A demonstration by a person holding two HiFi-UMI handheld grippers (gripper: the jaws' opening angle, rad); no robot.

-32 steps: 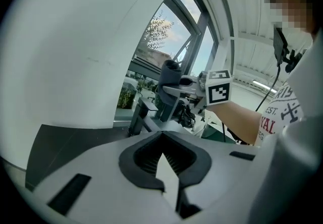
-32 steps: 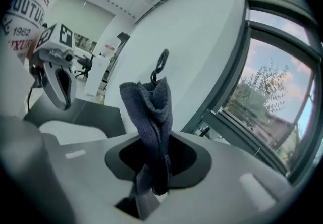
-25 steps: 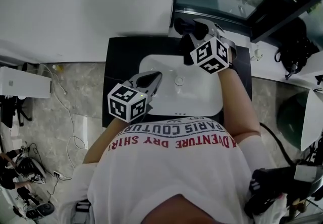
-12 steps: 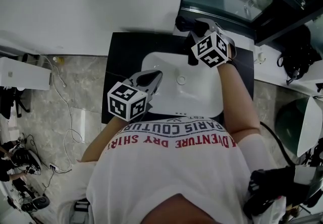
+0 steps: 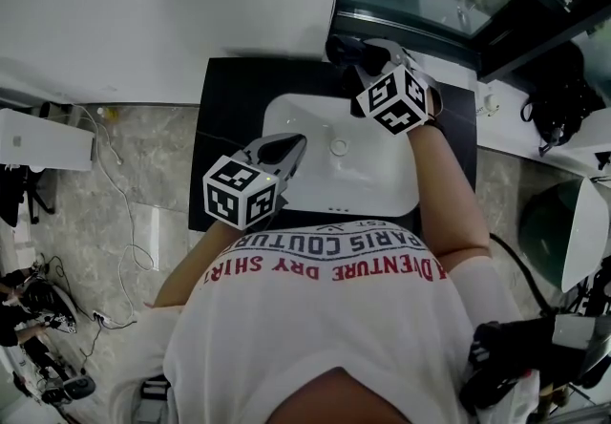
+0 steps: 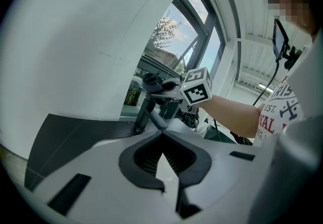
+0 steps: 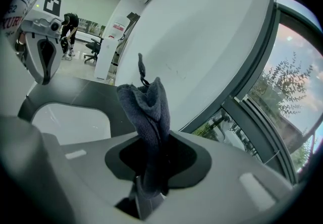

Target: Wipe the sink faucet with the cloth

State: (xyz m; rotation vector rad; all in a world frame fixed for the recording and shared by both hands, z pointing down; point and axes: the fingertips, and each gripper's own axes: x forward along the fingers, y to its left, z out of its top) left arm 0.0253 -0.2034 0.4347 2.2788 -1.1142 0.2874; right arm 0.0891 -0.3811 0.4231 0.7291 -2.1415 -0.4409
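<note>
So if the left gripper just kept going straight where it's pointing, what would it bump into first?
Probably the faucet. The left gripper, jaws together, points across the sink right at its spout, with nothing between. Depth is hard to judge, so it might slip just past.

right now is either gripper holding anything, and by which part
The right gripper pinches the dark cloth by its lower end; the left gripper, jaws together, holds nothing.
</note>
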